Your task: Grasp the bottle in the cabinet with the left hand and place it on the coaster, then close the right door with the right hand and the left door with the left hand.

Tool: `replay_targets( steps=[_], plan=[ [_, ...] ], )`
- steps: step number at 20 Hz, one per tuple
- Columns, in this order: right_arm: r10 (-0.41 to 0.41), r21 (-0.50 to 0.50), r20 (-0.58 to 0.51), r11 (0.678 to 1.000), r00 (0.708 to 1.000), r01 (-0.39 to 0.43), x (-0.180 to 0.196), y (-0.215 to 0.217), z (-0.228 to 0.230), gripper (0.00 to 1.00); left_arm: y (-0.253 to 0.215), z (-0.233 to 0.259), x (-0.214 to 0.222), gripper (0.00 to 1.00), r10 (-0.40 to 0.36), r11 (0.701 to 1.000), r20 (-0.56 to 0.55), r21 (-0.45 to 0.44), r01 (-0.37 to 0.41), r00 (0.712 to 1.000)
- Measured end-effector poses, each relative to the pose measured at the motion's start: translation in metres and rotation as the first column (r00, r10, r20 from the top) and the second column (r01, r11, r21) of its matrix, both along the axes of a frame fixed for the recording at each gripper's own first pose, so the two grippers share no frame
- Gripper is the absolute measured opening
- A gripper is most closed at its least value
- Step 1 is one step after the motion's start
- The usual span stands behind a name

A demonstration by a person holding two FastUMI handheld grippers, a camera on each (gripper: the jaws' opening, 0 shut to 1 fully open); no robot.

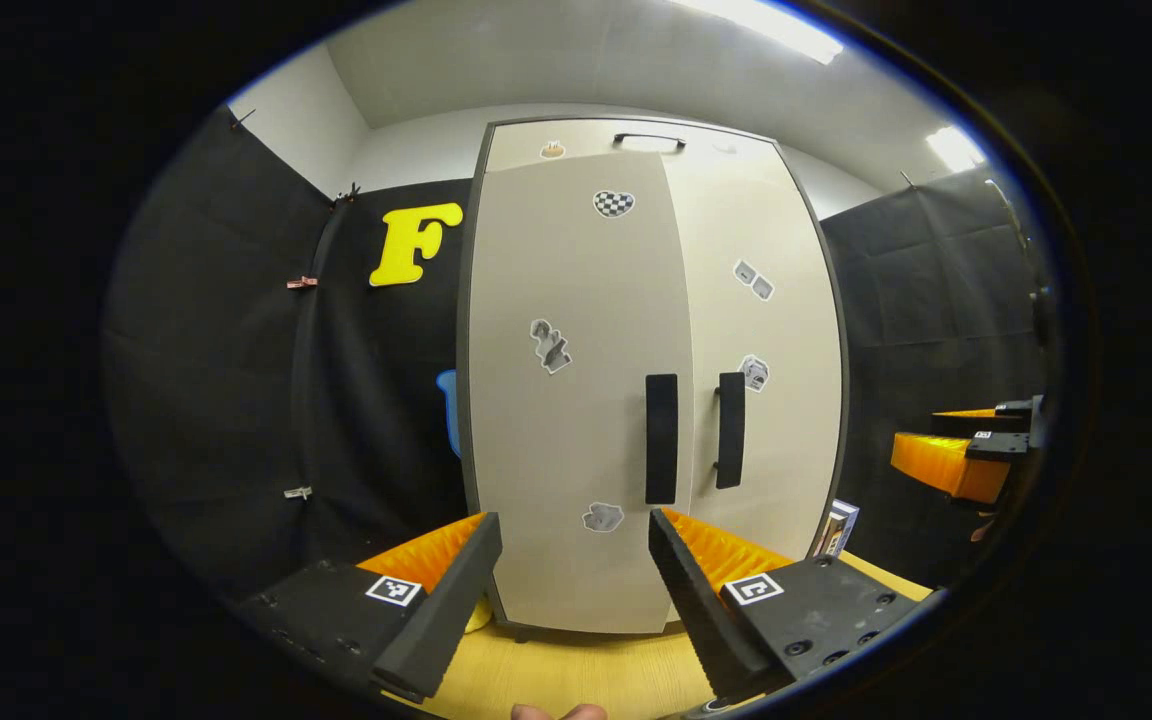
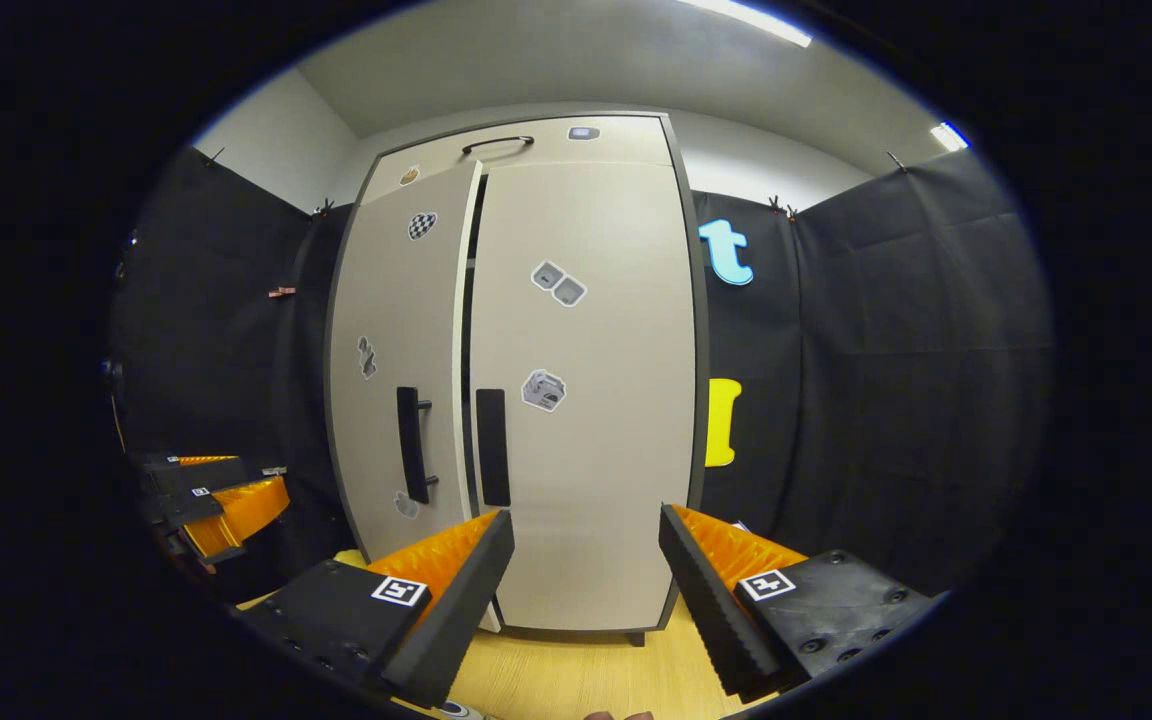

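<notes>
A tall beige cabinet stands on the wooden table (image 1: 576,670) right in front of me. Its left door (image 1: 566,300) stands slightly ajar, its edge out in front of the right door (image 1: 776,340). In the right gripper view a narrow dark gap runs between the left door (image 2: 396,300) and the right door (image 2: 586,330), which lies flush. Each door carries a black vertical handle (image 1: 661,438) (image 2: 492,446). My left gripper (image 1: 574,525) is open before the left door's lower part, holding nothing. My right gripper (image 2: 586,520) is open before the right door, holding nothing.
A small box (image 1: 839,527) stands on the table just right of the cabinet. The other gripper shows far right in the left gripper view (image 1: 956,460) and far left in the right gripper view (image 2: 216,495). Black cloth walls close in both sides.
</notes>
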State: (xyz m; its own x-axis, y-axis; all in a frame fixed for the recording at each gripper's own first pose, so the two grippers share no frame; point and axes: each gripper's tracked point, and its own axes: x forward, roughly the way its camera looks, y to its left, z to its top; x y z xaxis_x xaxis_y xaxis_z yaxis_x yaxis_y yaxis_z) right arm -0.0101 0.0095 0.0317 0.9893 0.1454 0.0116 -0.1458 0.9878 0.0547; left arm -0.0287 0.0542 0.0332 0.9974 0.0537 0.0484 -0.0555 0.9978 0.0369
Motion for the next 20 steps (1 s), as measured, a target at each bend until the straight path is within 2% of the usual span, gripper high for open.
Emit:
replay_targets(
  steps=[2, 10, 20],
  plan=[
    [-0.002, -0.005, 0.0, 1.0, 1.0, 0.002, -0.005, 0.001, -0.001, 0.97, -0.002, -0.002, -0.007, 0.92, -0.008, 1.0, -0.002, -0.006, 0.008, 1.0],
    [-0.008, -0.007, -0.01, 1.0, 1.0, 0.007, -0.017, 0.006, -0.008, 0.97, -0.003, -0.002, -0.018, 0.94, -0.028, 1.0, -0.005, -0.008, 0.028, 1.0],
    [-0.002, -0.008, -0.007, 1.0, 1.0, 0.002, -0.014, 0.011, -0.006, 0.97, -0.004, -0.003, -0.017, 0.95, -0.041, 0.999, -0.011, 0.01, 0.041, 0.999]
  ],
)
